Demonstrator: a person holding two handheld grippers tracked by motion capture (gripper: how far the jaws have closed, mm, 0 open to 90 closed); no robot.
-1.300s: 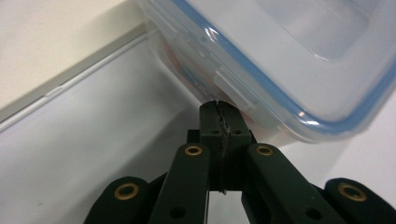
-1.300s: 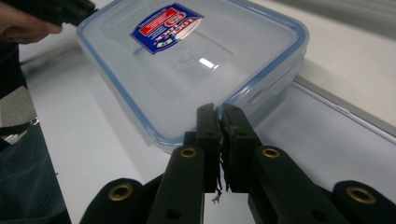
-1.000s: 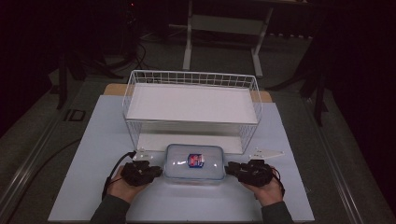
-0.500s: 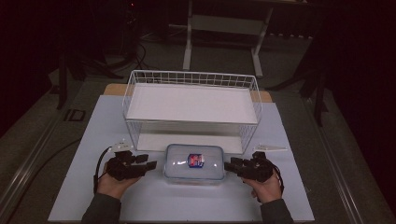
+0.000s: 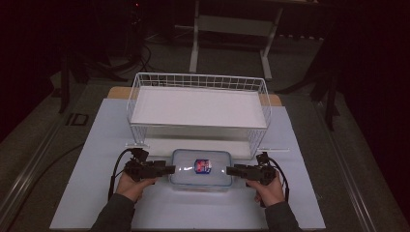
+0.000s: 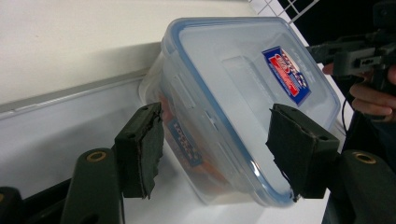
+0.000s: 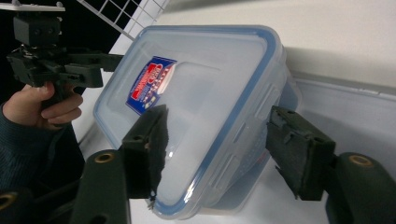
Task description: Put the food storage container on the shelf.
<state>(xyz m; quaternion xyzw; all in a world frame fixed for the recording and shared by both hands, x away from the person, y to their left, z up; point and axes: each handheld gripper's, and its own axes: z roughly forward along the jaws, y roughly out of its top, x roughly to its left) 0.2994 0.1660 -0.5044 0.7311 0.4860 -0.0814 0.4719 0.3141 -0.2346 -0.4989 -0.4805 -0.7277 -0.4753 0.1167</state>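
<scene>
Clear plastic container (image 5: pixel 200 168) lies between the left tool (image 5: pixel 167 169) and right tool (image 5: pixel 229 170), both just released.

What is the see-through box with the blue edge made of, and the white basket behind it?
The lidded box looks like clear, glossy plastic: you see through its walls, and light glints on the lid. The basket seems to be thin metal wire with a white coating, judging by its open grid, though the coating could be paint or plastic.
</scene>
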